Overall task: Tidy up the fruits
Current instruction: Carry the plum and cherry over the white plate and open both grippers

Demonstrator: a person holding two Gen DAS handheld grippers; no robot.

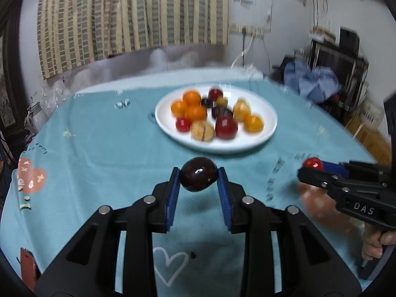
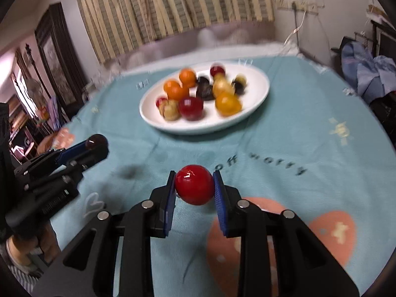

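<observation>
Left gripper (image 1: 198,177): fingers clamped on a dark plum (image 1: 198,177), held above the tabletop (image 1: 99,148). Right gripper (image 2: 194,185): fingers clamped on a red fruit (image 2: 194,184), also clear of the cloth. White plate (image 1: 222,146) ahead already carries about a dozen fruits. Judged nearly finished: these two left to place; no other loose fruit in view.

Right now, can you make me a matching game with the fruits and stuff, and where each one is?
Things:
1. dark plum
2. red fruit
3. oranges
4. plate

Places:
a. on the tablecloth
b. in the left gripper
c. on the plate
d. in the right gripper

Pairs: 1-b, 2-d, 3-c, 4-a
</observation>
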